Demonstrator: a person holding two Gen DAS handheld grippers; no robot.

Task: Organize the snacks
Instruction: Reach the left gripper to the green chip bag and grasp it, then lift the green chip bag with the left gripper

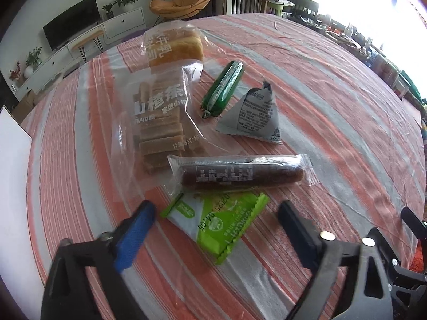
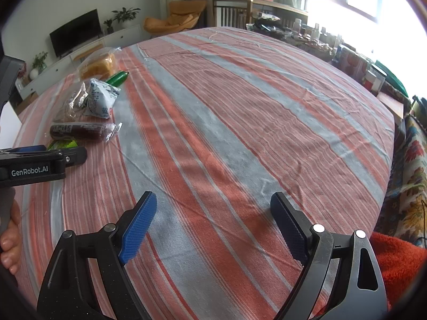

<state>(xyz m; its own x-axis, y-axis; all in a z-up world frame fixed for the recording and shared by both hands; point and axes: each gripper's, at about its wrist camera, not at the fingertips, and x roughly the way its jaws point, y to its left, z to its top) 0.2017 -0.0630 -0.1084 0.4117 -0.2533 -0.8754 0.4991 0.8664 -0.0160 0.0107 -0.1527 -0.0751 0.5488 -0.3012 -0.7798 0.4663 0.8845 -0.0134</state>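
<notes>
Several snacks lie on the striped tablecloth. In the left wrist view my left gripper is open, its jaws on either side of a green snack packet lying flat. Just beyond lies a dark sausage-like roll in clear wrap. Farther off are a clear bag of brown bars, a bag of bread, a green sausage and a grey triangular packet. My right gripper is open and empty over bare cloth, right of the left gripper. The snacks also show in the right wrist view.
A white board stands at the table's left edge. An orange-red cloth and a patterned sofa throw lie off the right edge. Cluttered bottles and boxes line the far right by the window.
</notes>
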